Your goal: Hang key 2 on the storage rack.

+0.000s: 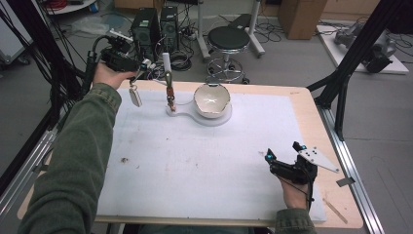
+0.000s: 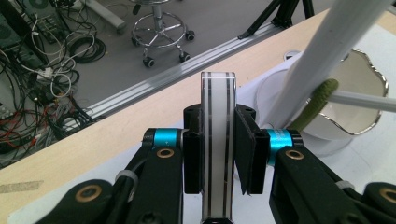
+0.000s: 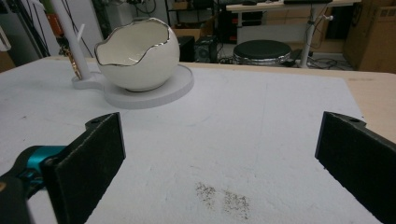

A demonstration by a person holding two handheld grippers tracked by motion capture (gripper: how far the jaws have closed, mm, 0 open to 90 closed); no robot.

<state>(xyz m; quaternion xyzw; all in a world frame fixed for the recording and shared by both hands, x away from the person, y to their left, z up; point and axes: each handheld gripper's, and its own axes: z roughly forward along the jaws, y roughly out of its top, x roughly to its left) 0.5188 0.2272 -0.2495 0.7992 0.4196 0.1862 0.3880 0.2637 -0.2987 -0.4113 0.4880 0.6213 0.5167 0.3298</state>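
The left gripper [image 2: 218,154] squeezes a clear flat tag [image 2: 217,140] tight between its two pads. The tag stands upright, up above the table's far left corner, near the white stand [image 1: 168,85] and the egg-shaped bowl [image 1: 211,100]. The right gripper [image 3: 219,154] rests wide open with nothing in it.

no writing, label, brand, number or sign can be read in any of the views. the clear strip [image 2: 217,140] clamped in the left tool [image 2: 218,158] carries two dark lines along its length and no letters. the blue collars on the tools look plain, and the cardboard boxes [image 1: 302,17] on the floor beyond the counter [image 1: 311,112] are too small and blurred to show any print.
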